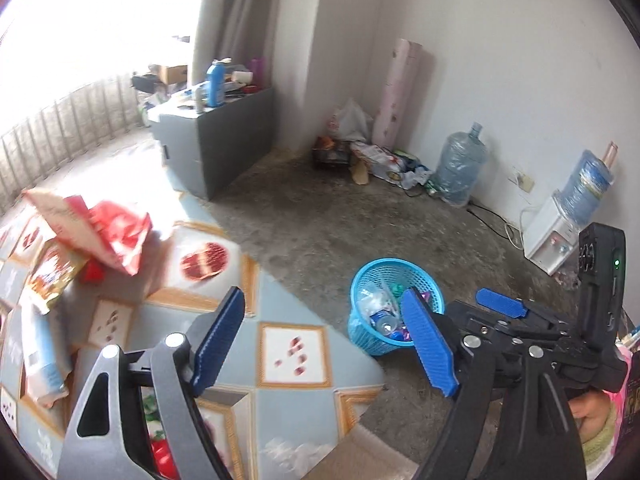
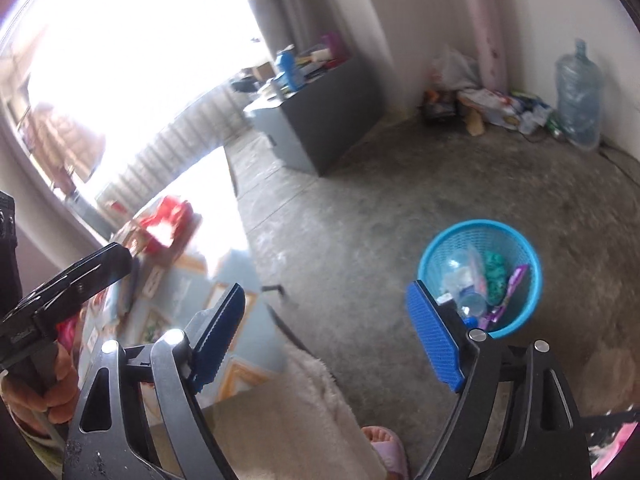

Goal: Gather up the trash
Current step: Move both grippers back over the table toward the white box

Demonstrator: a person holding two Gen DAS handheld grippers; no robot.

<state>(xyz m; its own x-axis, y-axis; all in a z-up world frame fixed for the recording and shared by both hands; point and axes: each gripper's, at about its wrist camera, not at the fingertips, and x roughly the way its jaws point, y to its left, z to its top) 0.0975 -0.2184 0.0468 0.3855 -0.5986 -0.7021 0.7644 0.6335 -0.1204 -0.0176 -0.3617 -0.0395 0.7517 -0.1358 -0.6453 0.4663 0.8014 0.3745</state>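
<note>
1. I take the blue basket on the bare concrete floor as my landmark; it holds a clear plastic bottle, a green wad and a purple wrapper
2. My left claw stands wide apart with nothing between its blue pads; the basket sits just beyond its right-hand pad, which covers part of the near rim
3. My right claw is spread wide too and holds nothing; the basket lies past its right-hand pad, slightly farther off, its near wall partly hidden by that pad
4. More rubbish lies well left of the basket: red bags and snack packets heaped on a patterned mat that ends short of the basket
5. Both claws tilt downward toward the floor, looking over the basket from above
6. In the left view the right claw shows just right of the basket, one blue pad flat and facing up, gripped from below by a hand
7. In the right view the left claw's black frame pokes in far left of the basket, with a hand wrapped round its handle
8. Near the bottom edge, below the basket, I see a fluffy cream garment and a foot in a pink slipper
</note>
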